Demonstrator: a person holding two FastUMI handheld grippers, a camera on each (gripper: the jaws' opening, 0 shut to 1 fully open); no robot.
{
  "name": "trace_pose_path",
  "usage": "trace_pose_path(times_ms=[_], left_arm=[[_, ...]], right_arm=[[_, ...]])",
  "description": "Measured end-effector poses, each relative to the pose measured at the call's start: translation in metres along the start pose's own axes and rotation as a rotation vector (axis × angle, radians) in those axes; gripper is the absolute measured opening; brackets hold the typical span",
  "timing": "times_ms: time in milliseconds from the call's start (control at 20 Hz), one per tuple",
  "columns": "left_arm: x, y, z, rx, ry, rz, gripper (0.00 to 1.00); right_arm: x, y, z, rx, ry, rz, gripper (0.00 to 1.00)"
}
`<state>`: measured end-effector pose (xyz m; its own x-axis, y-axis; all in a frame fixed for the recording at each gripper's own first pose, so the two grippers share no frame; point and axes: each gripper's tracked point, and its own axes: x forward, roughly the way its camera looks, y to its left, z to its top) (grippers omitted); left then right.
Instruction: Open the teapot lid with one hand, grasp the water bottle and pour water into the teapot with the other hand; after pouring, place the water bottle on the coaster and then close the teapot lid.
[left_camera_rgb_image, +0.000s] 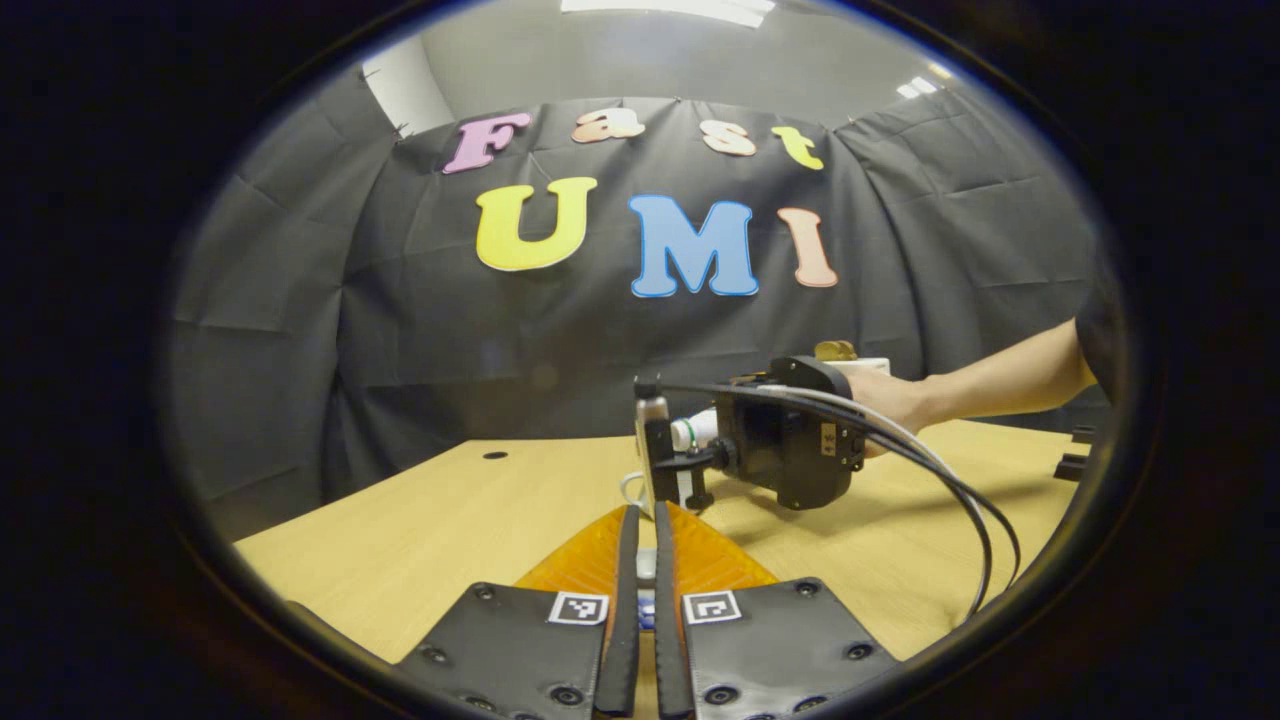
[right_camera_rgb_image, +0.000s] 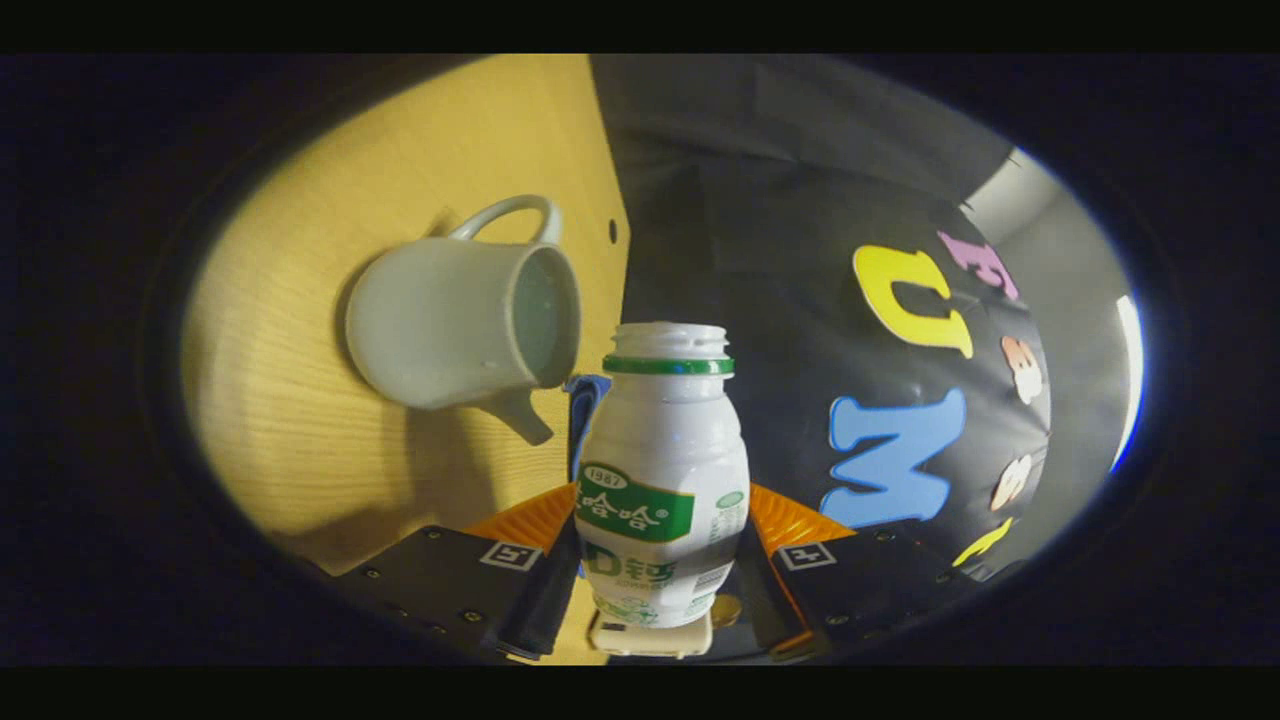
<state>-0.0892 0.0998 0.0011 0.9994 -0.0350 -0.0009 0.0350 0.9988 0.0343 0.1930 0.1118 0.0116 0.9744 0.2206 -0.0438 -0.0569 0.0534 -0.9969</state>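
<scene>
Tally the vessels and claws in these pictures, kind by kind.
teapot: 1
water bottle: 1
claws: 2, the left claw and the right claw
Total: 4

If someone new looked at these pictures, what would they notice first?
In the right gripper view, the white water bottle stands out, uncapped and clamped in the right gripper, tipped toward the open white teapot on the wooden table. In the left gripper view, the left gripper looks pinched shut.
</scene>
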Motion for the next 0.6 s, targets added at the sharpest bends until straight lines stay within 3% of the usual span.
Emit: trace_pose_path(times_ms=[100,150,250,500,600], left_arm=[[0.006,0.0,0.002,-0.013,-0.001,-0.006,0.17],[0.009,0.0,0.002,-0.021,-0.002,-0.011,0.1],[0.019,0.0,0.004,-0.031,-0.003,-0.018,0.17],[0.047,-0.002,0.022,-0.068,-0.024,-0.021,0.17],[0.058,-0.005,0.03,-0.062,-0.04,-0.031,0.13]], right_arm=[[-0.006,-0.005,-0.001,0.116,-0.006,-0.014,0.71],[-0.009,-0.01,0.001,0.173,-0.012,-0.021,0.71],[-0.013,-0.021,0.001,0.298,-0.023,-0.041,0.71],[-0.022,-0.039,-0.015,0.668,-0.022,-0.073,0.71],[-0.026,-0.037,-0.019,0.818,-0.02,-0.046,0.71]])
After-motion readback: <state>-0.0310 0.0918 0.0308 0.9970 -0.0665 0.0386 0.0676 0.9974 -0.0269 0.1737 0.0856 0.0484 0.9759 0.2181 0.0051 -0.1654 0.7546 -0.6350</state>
